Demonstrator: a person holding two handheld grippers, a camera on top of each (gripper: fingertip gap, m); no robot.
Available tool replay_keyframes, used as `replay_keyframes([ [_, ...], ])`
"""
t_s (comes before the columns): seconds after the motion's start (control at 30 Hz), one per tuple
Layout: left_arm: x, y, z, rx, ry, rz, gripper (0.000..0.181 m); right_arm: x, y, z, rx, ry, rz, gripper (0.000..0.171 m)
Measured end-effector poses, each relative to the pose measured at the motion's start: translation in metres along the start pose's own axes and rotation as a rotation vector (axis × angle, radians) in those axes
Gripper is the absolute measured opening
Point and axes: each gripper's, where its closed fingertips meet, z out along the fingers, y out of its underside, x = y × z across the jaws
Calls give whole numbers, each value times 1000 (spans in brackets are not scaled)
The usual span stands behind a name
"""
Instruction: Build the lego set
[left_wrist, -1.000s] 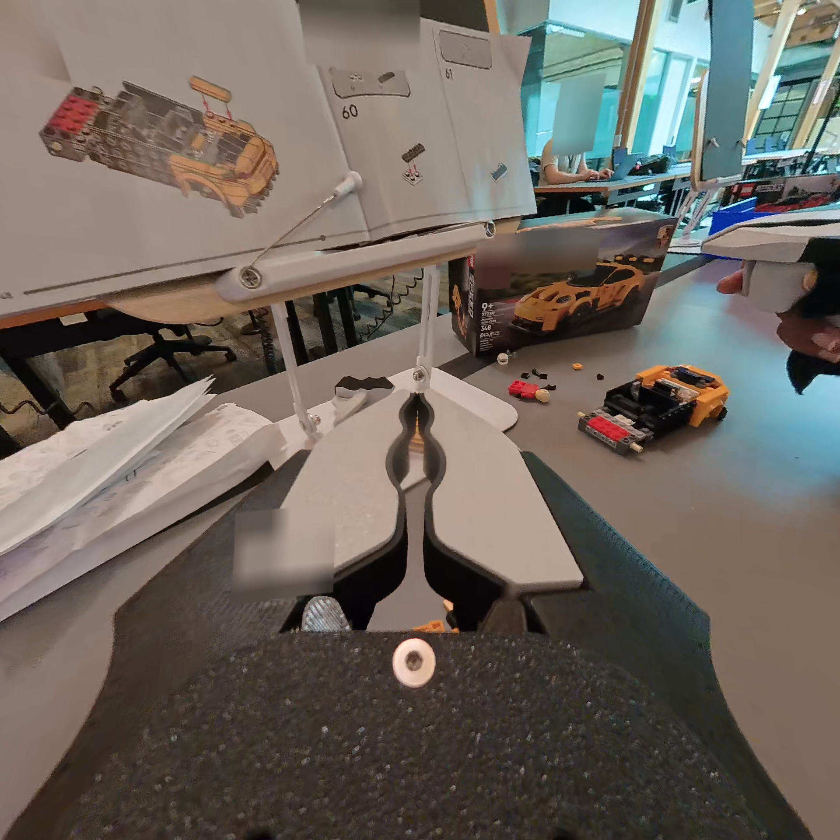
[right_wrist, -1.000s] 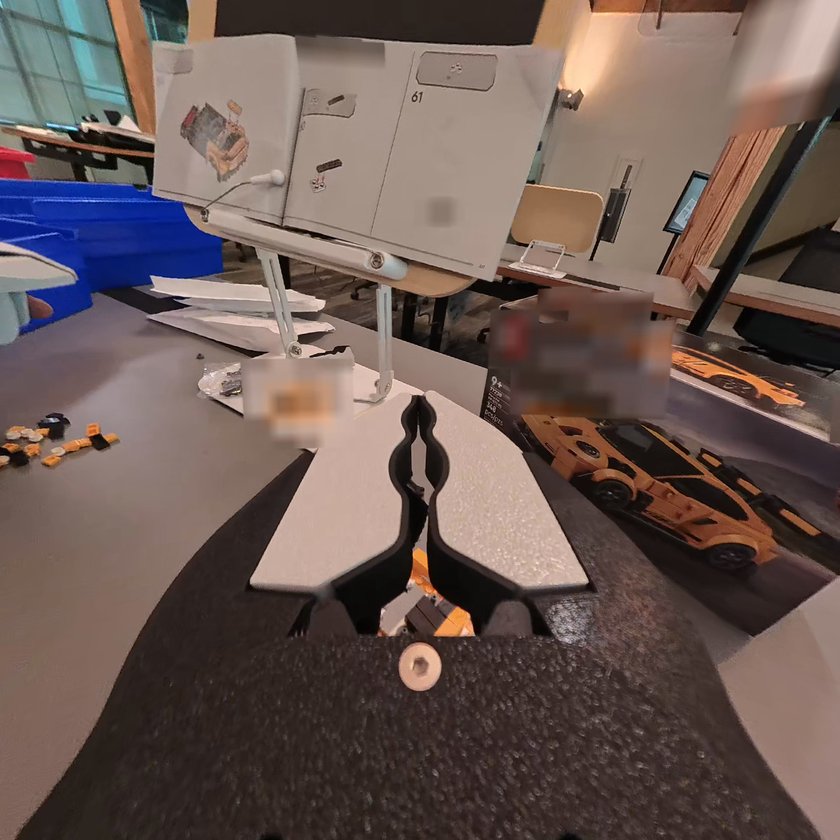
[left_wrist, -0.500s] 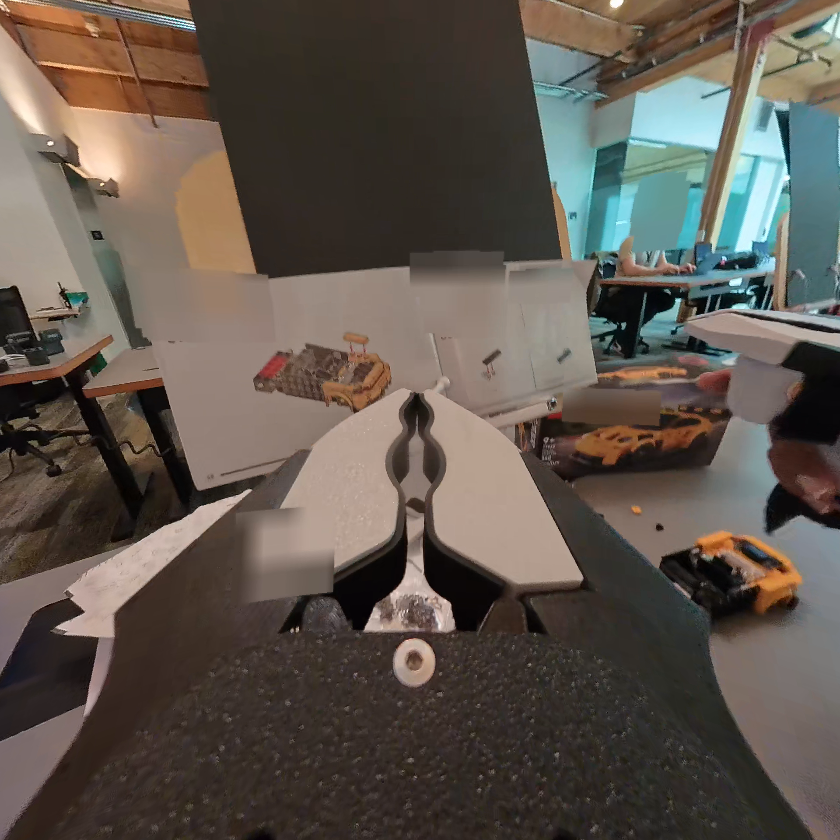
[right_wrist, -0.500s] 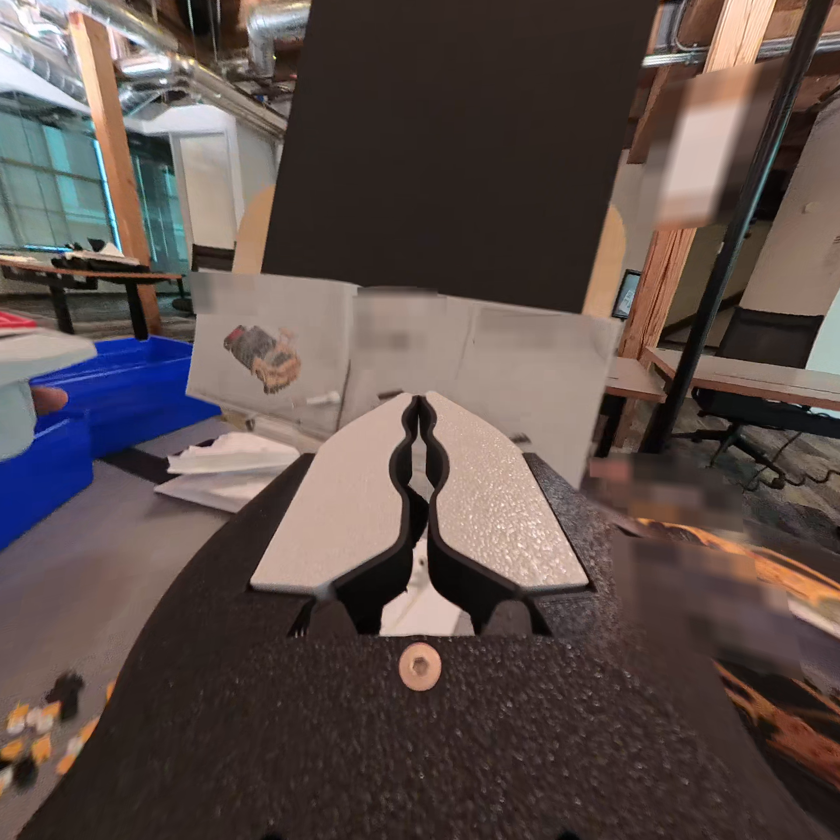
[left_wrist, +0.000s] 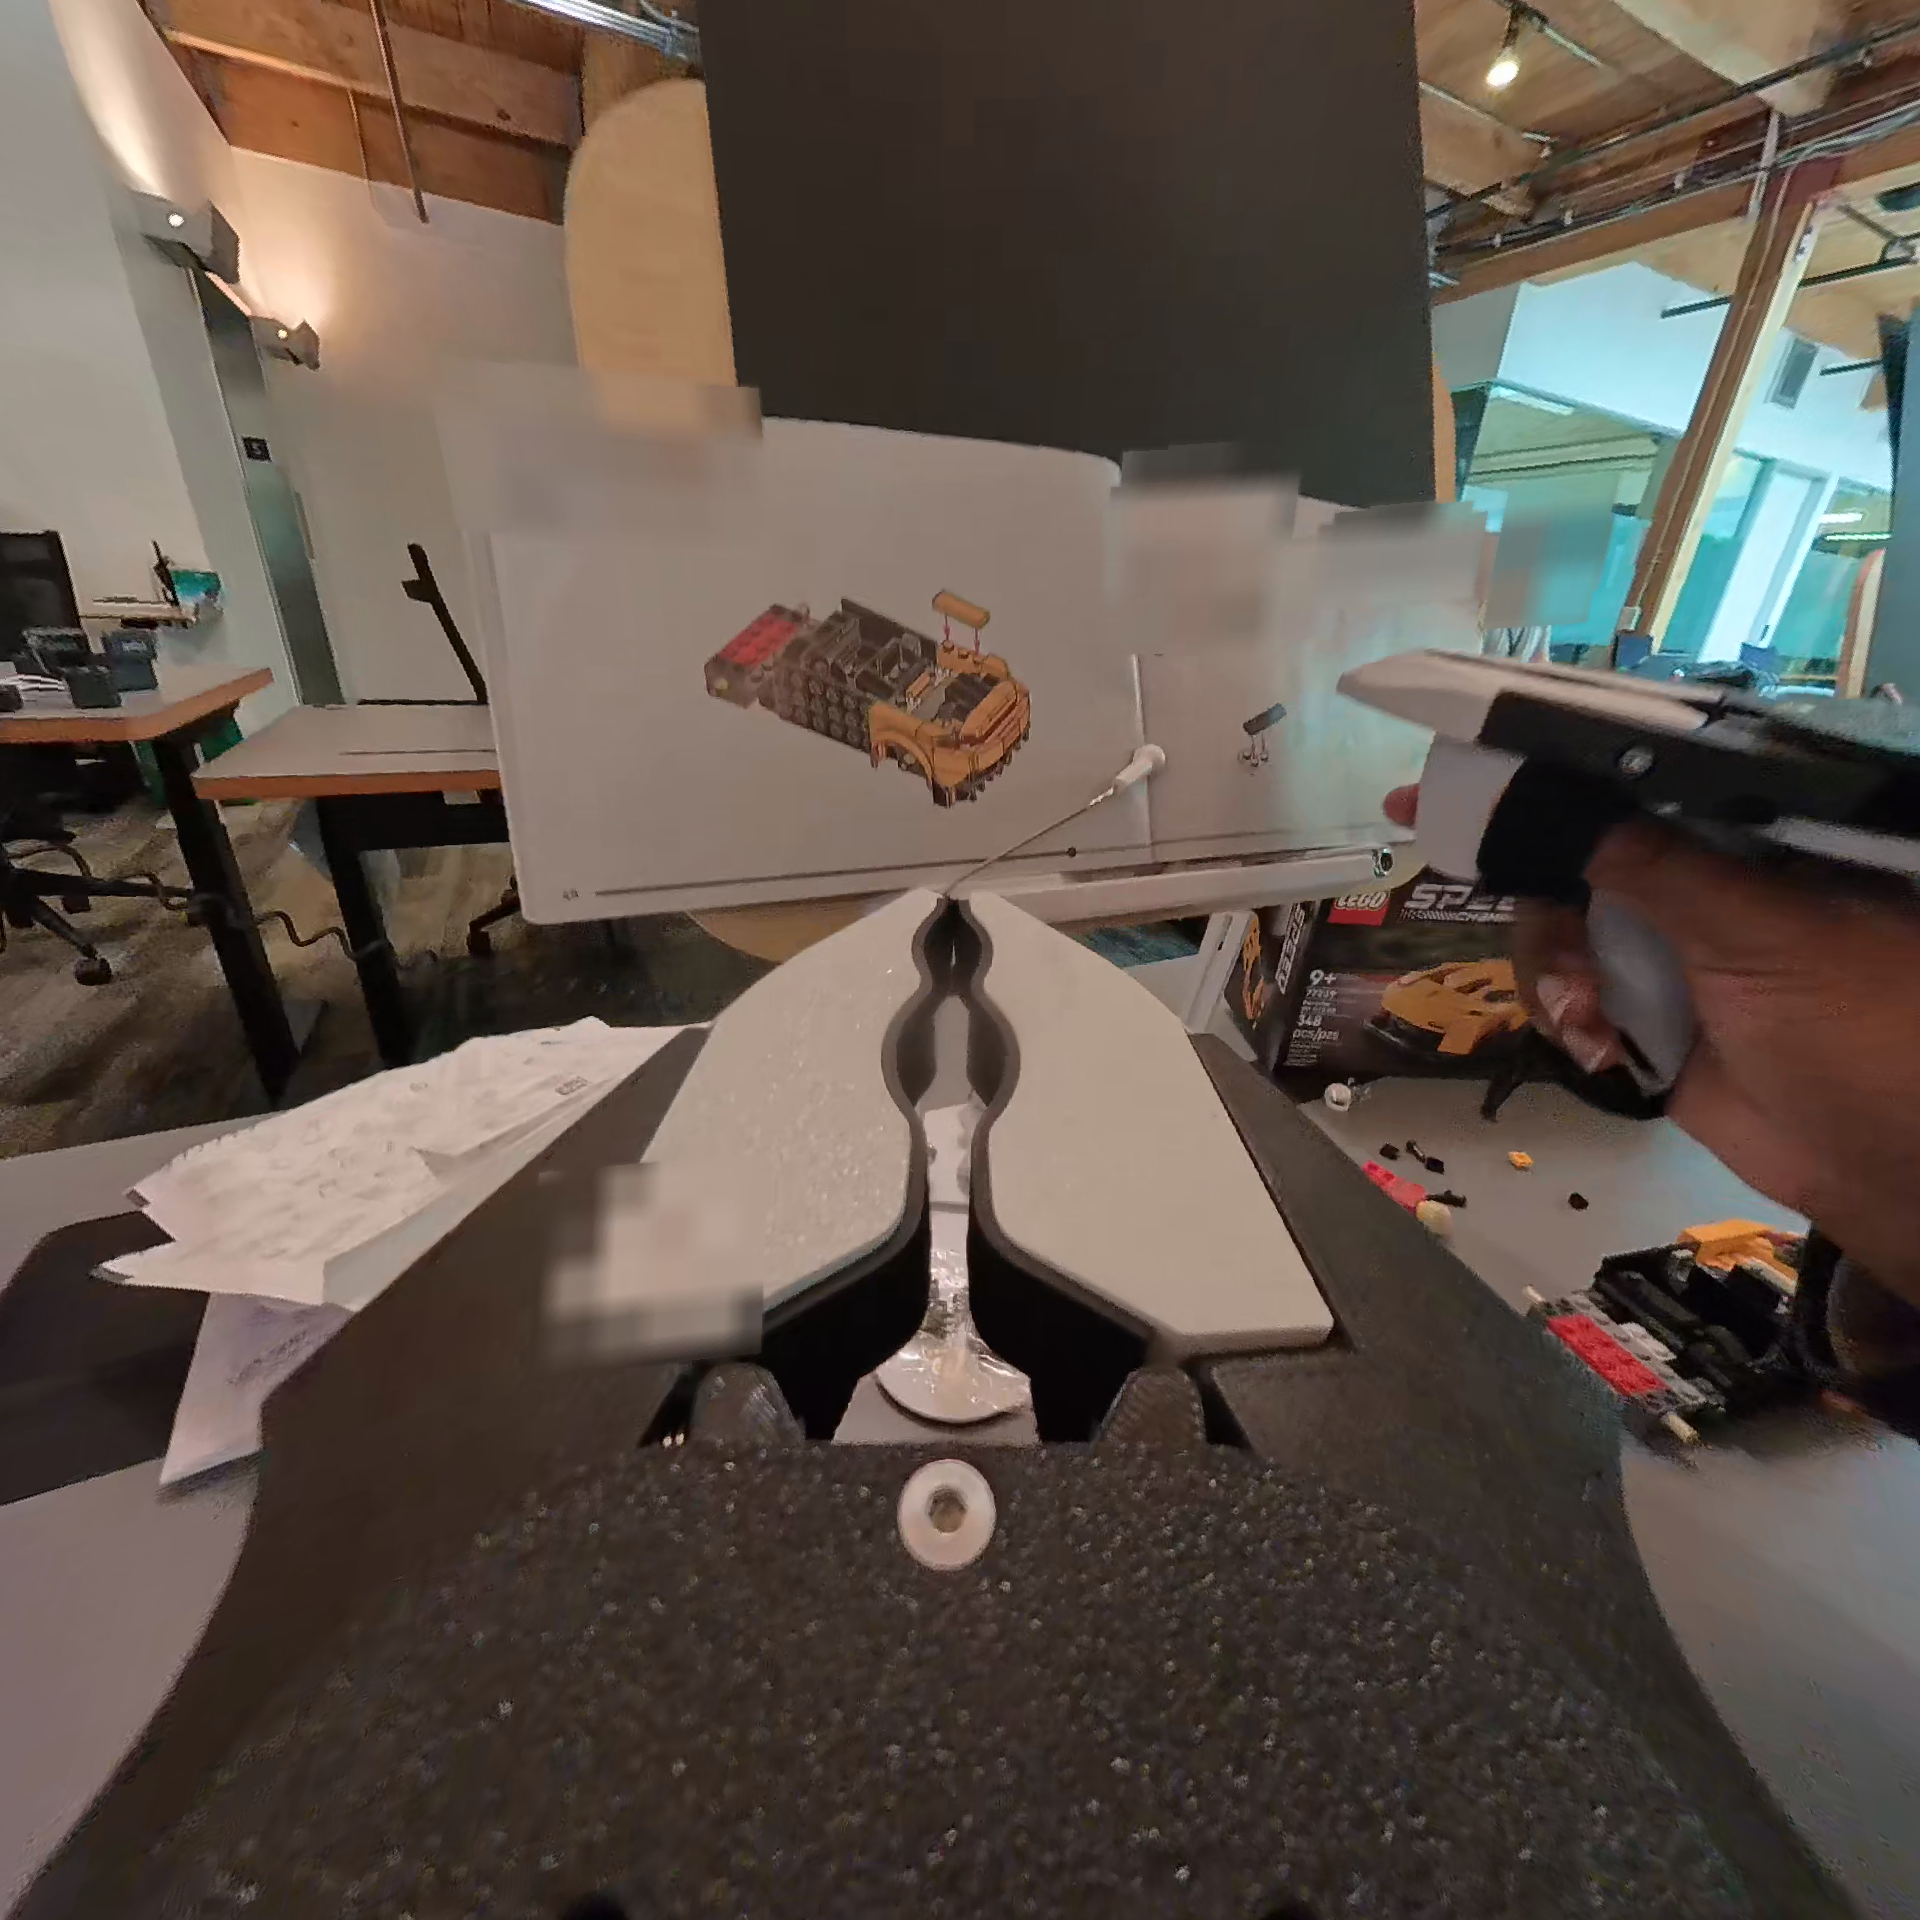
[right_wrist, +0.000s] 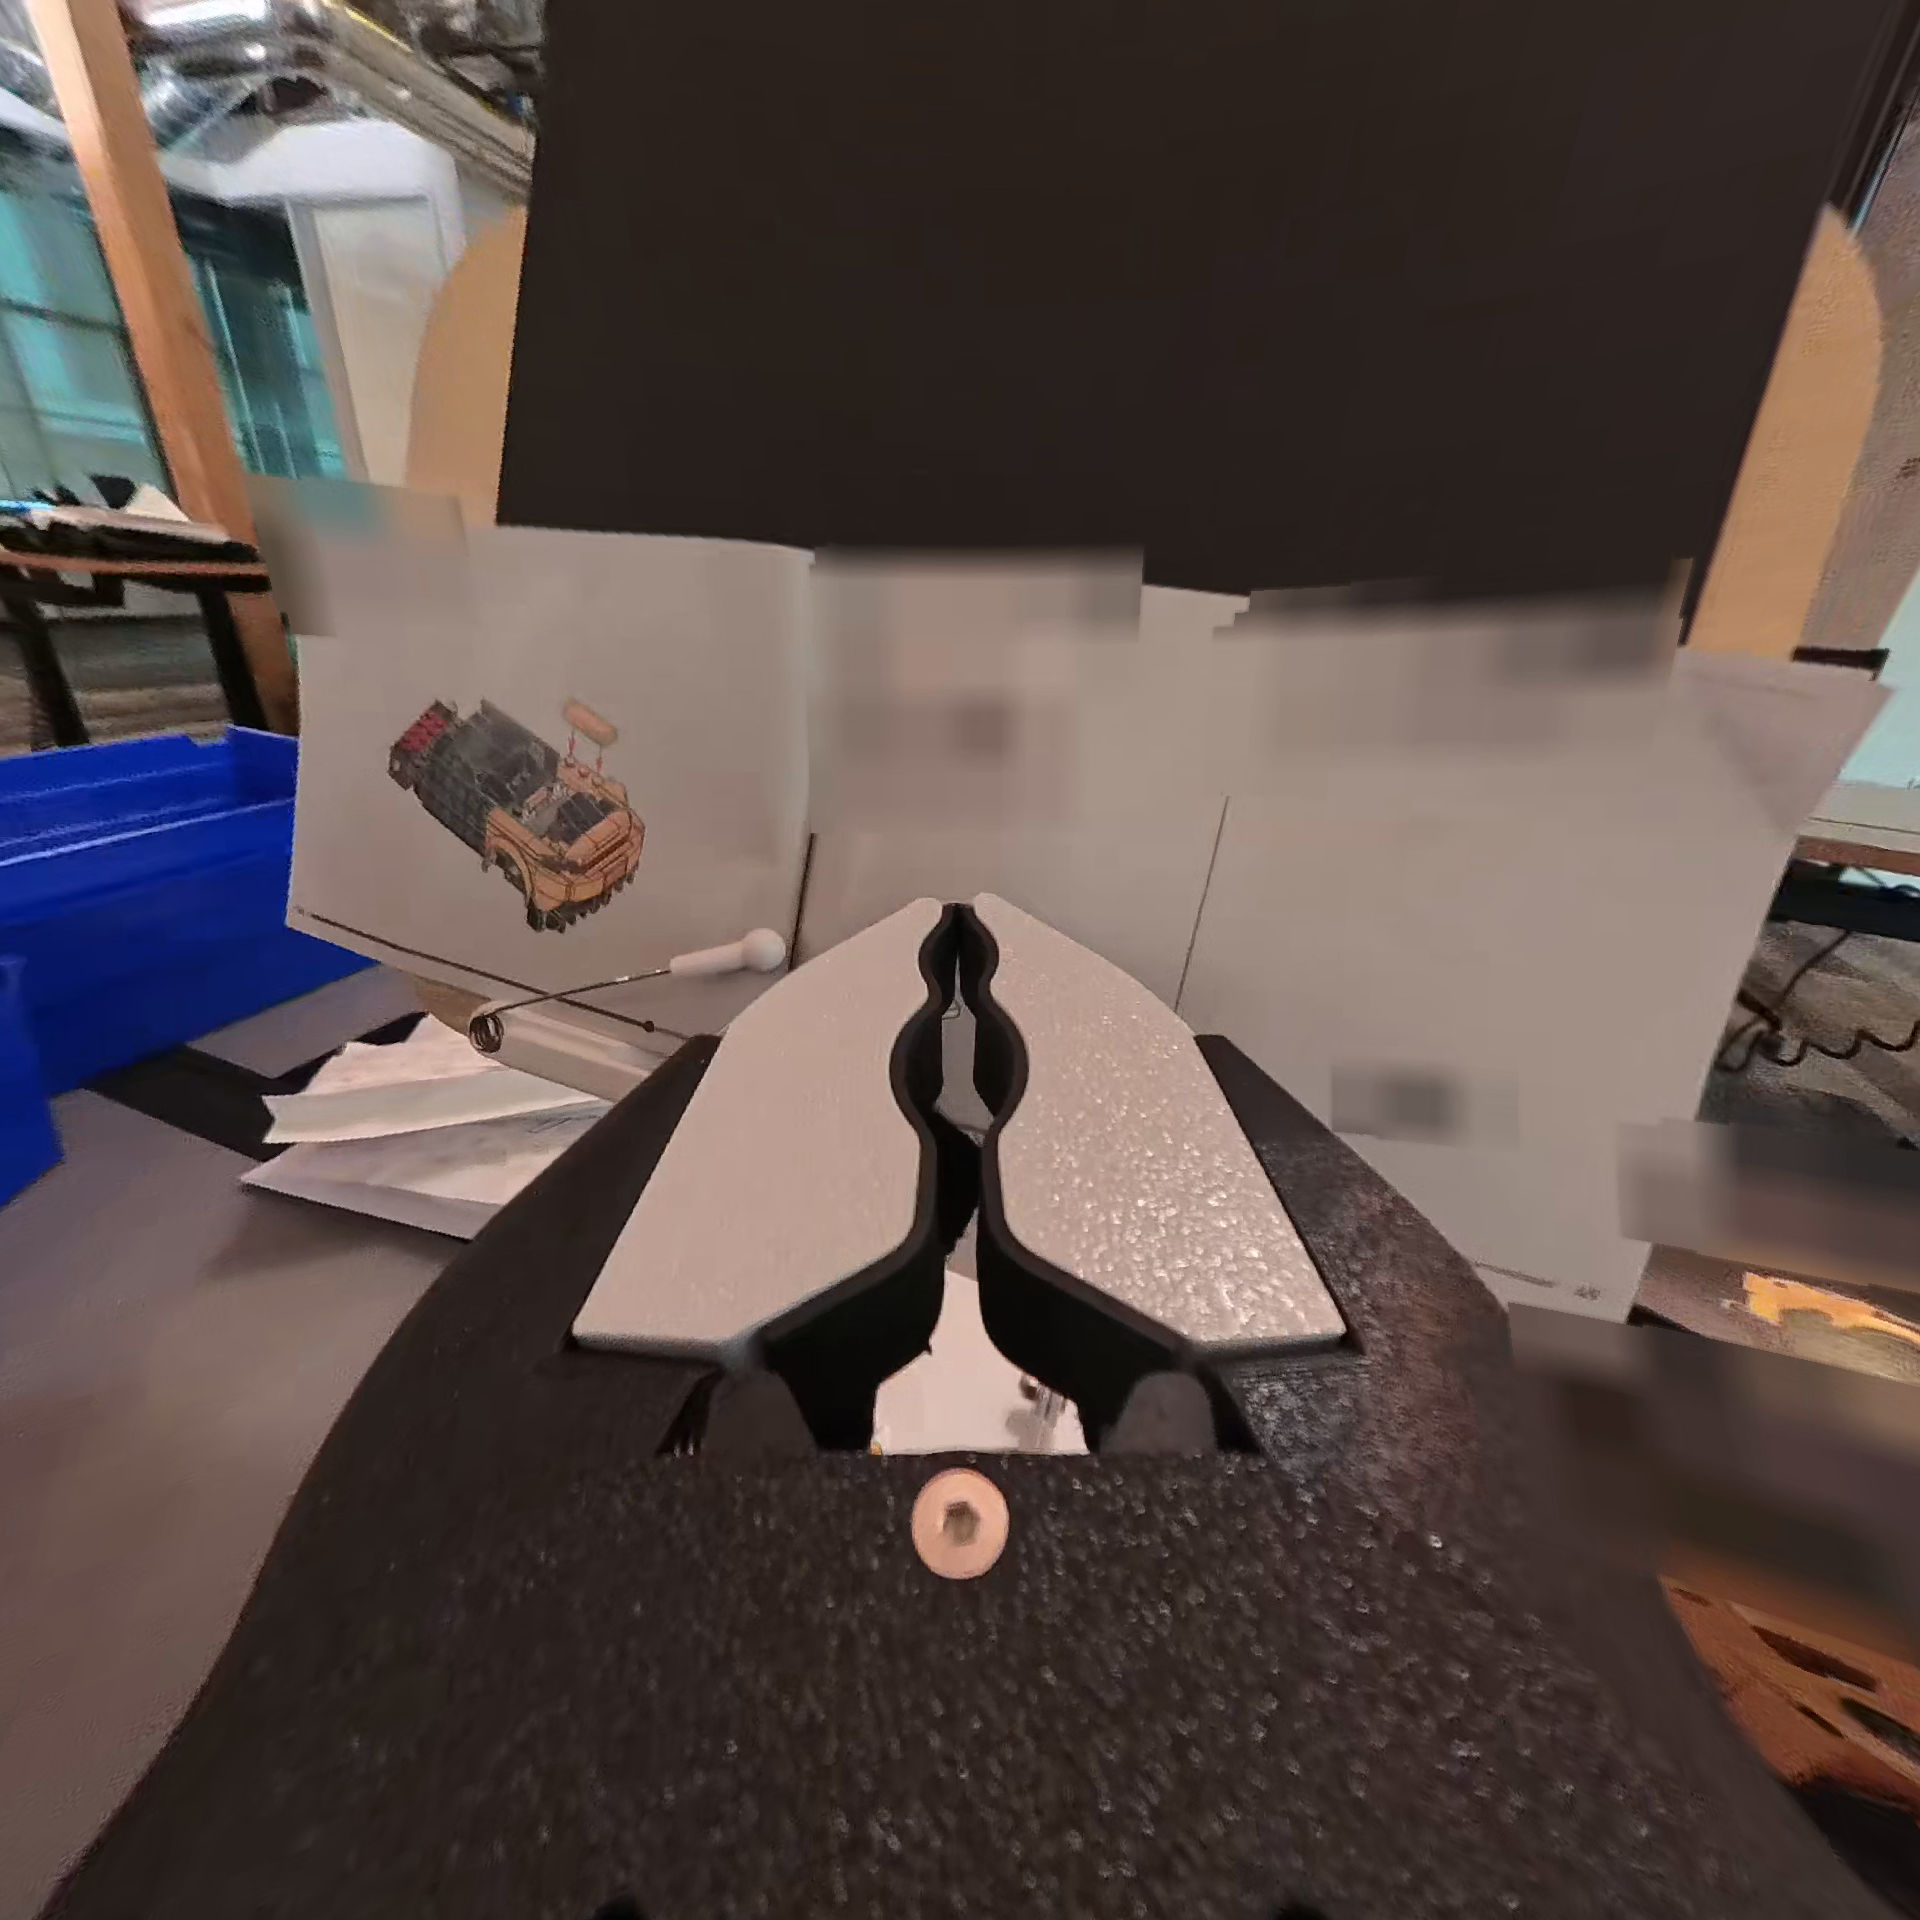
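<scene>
L gripper (left_wrist: 953, 914) & R gripper (right_wrist: 961, 914) – both raised, fingertips closed, empty.

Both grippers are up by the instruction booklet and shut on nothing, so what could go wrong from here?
Loose small pieces lie scattered on the table; a sweeping right hand may scatter them. The half-built car sits right under that hand and may get bumped. The left gripper points close at the instruction booklet; it may knock the stand.

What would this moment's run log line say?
left hand-held gripper: shut, empty | right hand-held gripper: shut, empty | both face instruction booklet | car model: on table, untouched
</scene>
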Motion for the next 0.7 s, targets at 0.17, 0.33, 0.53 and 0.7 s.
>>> replay_keyframes([
  [0.17, 3, 6, 0, -11, -1, 24, 0, 0, -2, -2, 7, -18, 18, 0],
  [0.33, 5, 8, 0, -16, -6, 43, 0, -6, -3, -3, 9, -38, -2, 0],
  [0.53, 9, 9, -1, -22, 3, 68, 0, -16, -1, -2, 3, -62, -13, 0],
  [0.7, 11, 9, -1, -26, 10, 68, 0, -19, -2, -3, 7, -67, -22, 0],
])
